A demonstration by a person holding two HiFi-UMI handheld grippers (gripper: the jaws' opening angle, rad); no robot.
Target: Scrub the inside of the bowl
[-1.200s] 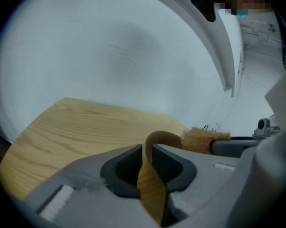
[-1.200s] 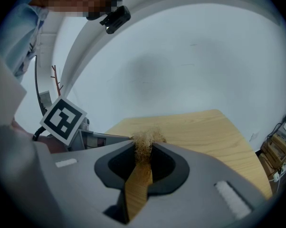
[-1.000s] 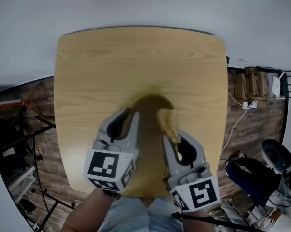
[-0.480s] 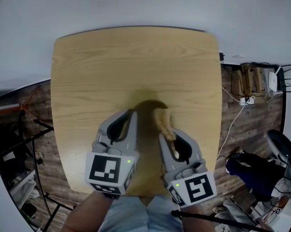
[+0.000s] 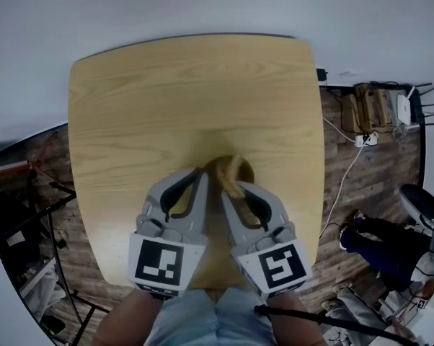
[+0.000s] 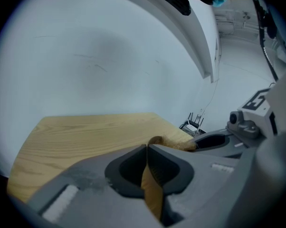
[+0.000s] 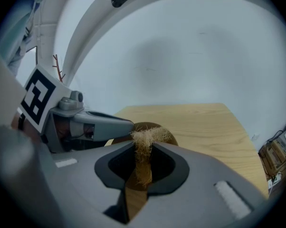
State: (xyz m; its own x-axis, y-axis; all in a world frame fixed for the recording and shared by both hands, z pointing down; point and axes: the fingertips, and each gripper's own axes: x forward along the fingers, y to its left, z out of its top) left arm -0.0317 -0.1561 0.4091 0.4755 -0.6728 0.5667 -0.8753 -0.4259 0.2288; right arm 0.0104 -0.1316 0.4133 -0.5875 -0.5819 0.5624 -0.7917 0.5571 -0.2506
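Closely paired, left claw [image 6: 147, 150] pinching bowl [image 5: 244, 171] rim, right claw [image 7: 143, 150] clamping fibre scrubber [image 7: 144, 137]

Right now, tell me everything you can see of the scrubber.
The scrubber is a pale tan wad of coarse, frayed fibres, like dried plant fibre. The right gripper is shut on it and pinches its middle thin. A ragged tuft sticks out past the jaw tips, and more hangs between the jaws. The tuft sits over the brown bowl; whether it touches the bowl's inside cannot be told.
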